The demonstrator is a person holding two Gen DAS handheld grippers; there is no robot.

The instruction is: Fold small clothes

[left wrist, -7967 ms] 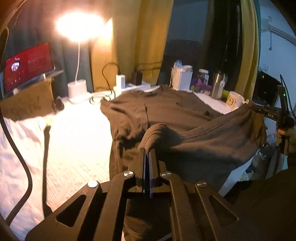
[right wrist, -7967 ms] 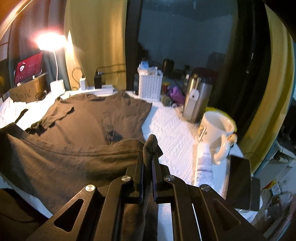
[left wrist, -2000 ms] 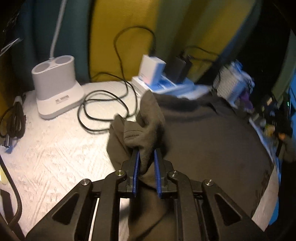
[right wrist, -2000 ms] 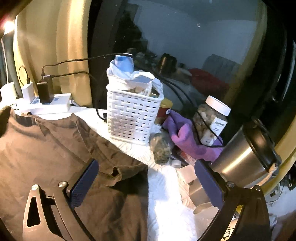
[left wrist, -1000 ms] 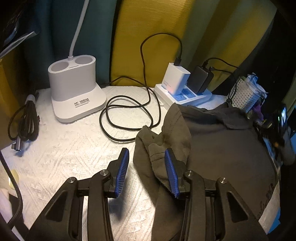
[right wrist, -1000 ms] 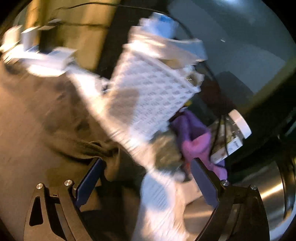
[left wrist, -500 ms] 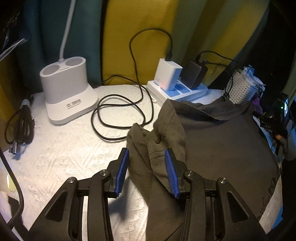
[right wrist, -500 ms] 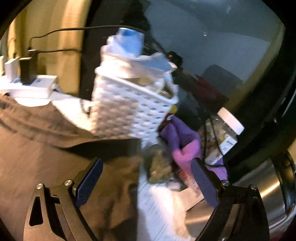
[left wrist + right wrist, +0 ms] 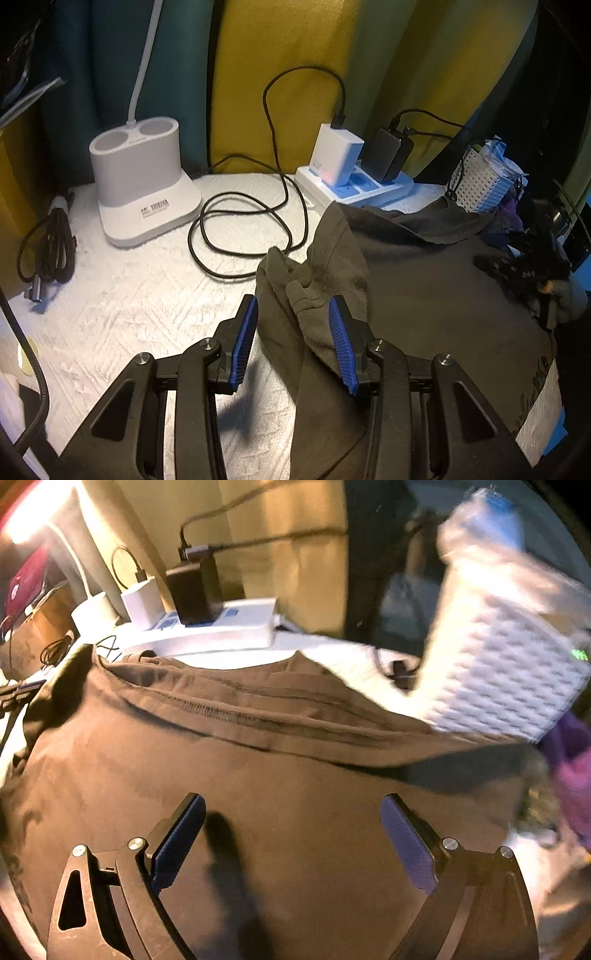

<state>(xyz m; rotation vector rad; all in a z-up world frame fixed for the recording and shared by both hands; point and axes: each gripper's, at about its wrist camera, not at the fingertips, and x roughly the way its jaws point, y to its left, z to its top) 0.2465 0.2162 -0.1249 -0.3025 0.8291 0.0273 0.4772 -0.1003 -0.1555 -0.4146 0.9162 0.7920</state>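
A: Letting go, I would say. The left gripper (image 9: 291,334) stood spread, with a bunched corner of the shirt (image 9: 424,295) standing loose between its blue pads (image 9: 341,345); the cloth brushed the right-hand pad, but nothing was pinched.

B: And the right gripper (image 9: 291,834)?

A: Spread wide above the flat of the shirt, holding nothing. The shirt lay doubled on the white worktop (image 9: 122,306), its far edge near the power strip (image 9: 354,186).

B: So 1 fold looked laid. What did the next move call for?

A: Probably flattening that raised corner, then finding 2 fresh grip points on an edge for the next fold. The loose cable (image 9: 240,240) lay just beside the bunch and could snag.

B: What did each view add?

A: The left view alone showed the bunched corner, the cable and the lamp base (image 9: 142,181). The right view, blurred, showed the stitched hem (image 9: 229,716) running under the white basket (image 9: 509,664).
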